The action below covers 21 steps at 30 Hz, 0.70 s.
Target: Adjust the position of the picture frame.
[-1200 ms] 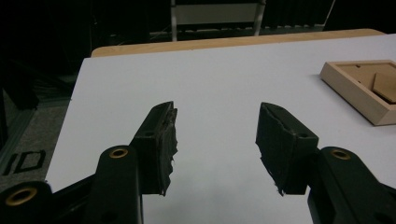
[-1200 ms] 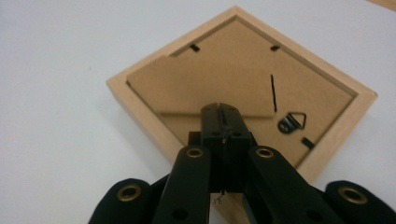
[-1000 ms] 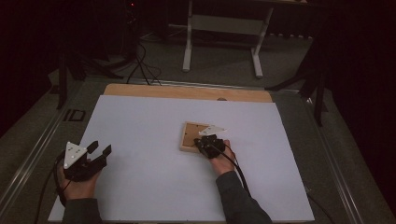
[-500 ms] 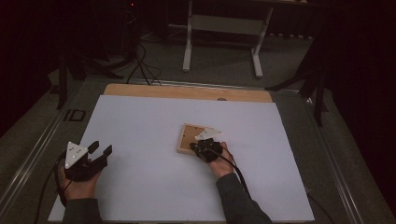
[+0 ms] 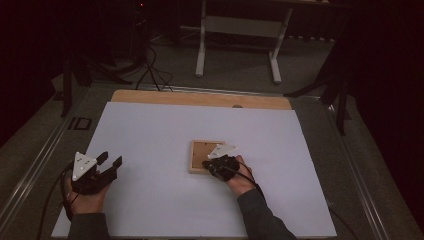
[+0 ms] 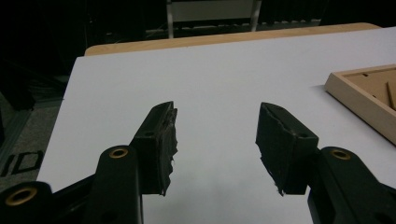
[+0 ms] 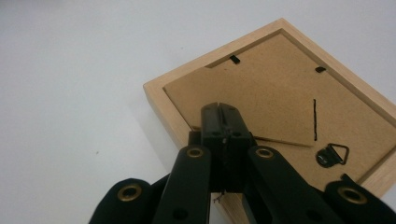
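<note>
The right gripper (image 5: 212, 165) has slid a little toward the person since a moment ago; the left gripper (image 5: 107, 165) has stayed put, jaws wide open and empty. The right jaws are shut tight, tips on the picture frame (image 7: 261, 93), which lies face down mid-table. It looks light, stiff and maybe breakable; hold its wooden edge.

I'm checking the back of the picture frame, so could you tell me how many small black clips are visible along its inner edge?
2, both on one inner edge of the picture frame: one clip, another clip. The right gripper may hide others.
</note>
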Each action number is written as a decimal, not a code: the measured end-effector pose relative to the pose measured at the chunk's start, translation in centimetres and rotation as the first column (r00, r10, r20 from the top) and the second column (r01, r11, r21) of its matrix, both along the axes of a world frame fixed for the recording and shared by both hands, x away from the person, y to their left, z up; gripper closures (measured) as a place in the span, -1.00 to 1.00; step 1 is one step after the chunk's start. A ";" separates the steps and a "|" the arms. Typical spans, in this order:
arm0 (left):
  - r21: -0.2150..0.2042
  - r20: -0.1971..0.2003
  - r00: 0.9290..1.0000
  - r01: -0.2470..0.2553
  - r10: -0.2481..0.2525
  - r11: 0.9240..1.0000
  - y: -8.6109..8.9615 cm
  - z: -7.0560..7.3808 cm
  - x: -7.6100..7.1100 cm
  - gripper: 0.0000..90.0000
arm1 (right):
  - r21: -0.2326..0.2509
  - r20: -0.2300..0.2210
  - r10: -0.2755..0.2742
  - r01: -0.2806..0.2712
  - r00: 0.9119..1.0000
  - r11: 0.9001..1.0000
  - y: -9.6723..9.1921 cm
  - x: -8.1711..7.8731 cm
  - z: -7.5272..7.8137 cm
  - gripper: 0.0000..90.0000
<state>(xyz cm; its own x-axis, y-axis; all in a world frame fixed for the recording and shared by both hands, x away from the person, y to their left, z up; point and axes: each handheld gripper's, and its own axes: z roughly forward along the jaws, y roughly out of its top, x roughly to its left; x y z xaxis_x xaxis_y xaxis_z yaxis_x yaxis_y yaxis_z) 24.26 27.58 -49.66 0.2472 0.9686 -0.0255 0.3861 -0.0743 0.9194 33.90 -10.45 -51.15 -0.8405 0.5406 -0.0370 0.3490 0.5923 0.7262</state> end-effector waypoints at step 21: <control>0.014 -0.011 0.999 0.038 -0.038 0.999 -1.2 0.1 0.0 0.05 | 0.119 0.108 -0.244 0.231 0.964 0.966 -8.2 -4.1 2.0 0.98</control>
